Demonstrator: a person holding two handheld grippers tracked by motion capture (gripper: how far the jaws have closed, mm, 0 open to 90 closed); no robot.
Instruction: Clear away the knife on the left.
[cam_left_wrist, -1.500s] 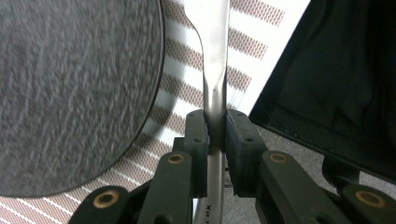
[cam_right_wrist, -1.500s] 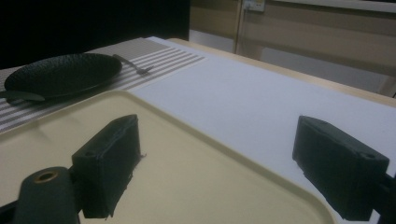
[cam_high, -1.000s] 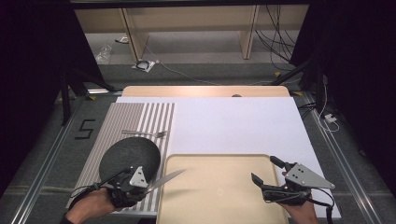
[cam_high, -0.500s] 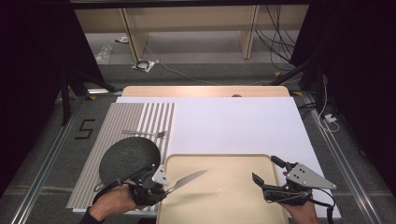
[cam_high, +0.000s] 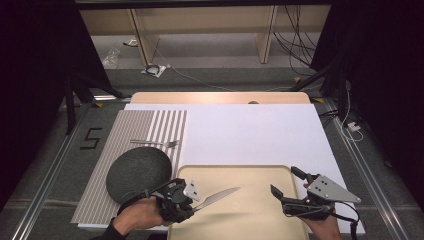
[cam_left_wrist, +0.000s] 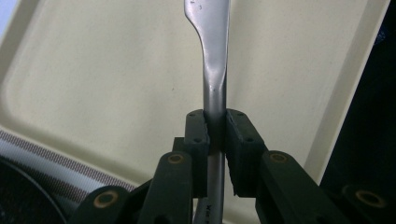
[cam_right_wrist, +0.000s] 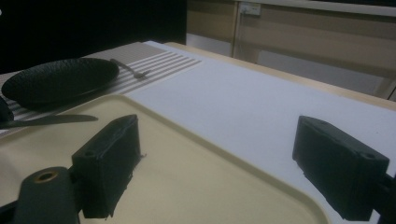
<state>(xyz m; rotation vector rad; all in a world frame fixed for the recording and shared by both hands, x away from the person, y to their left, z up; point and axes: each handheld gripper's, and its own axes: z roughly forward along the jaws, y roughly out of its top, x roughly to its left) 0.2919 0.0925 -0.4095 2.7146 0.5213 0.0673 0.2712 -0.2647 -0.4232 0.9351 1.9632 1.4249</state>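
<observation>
High view: left gripper (cam_high: 196, 200) pinched knife (cam_high: 218, 196) by handle, blade pointing right, above left part of cream tray (cam_high: 250, 220). Right gripper (cam_high: 286, 184) spread wide, nothing between jaws, over tray's right edge. Dark plate (cam_high: 135, 172) and fork (cam_high: 155, 143) lay on striped mat (cam_high: 100, 145).

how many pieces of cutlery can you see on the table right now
2. A knife is clamped in the left tongs, its blade out over the cream tray. A fork lies on the striped placemat behind the dark plate.
</observation>
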